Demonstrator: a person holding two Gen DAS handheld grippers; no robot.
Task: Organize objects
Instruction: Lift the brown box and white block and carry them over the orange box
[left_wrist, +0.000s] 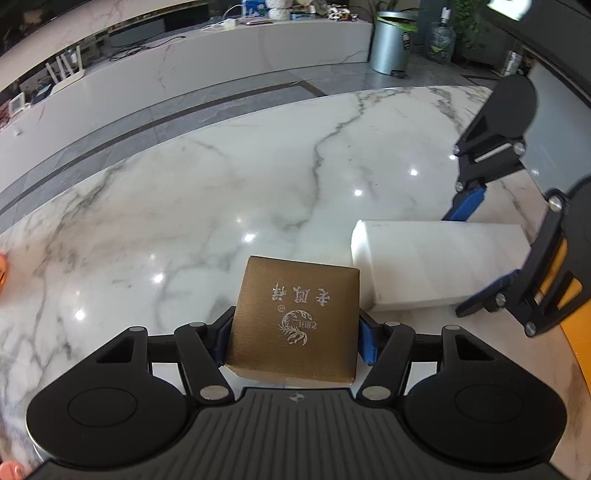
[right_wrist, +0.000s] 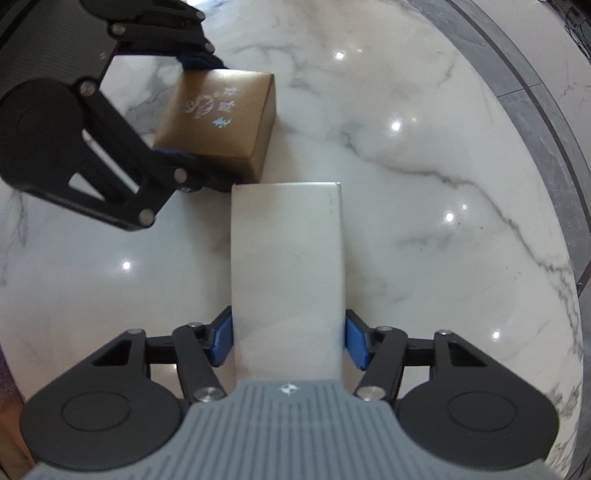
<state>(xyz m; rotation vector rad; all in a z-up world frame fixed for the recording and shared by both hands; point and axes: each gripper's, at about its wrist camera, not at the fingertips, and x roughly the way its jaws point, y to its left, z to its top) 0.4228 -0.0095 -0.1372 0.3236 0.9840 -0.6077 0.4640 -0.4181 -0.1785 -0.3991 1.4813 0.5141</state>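
Note:
My left gripper is shut on a gold-brown box with silver characters on its lid, held at the marble table. My right gripper is shut on a long white box that lies flat along its fingers. In the right wrist view the gold-brown box and the left gripper sit at the upper left, the box's near corner touching the white box's far end. In the left wrist view the white box lies to the right, with the right gripper around it.
The round marble table's edge curves along the right. Beyond the table are a grey floor, a long white counter with clutter, a metal bin and a water bottle. An orange object shows at the left edge.

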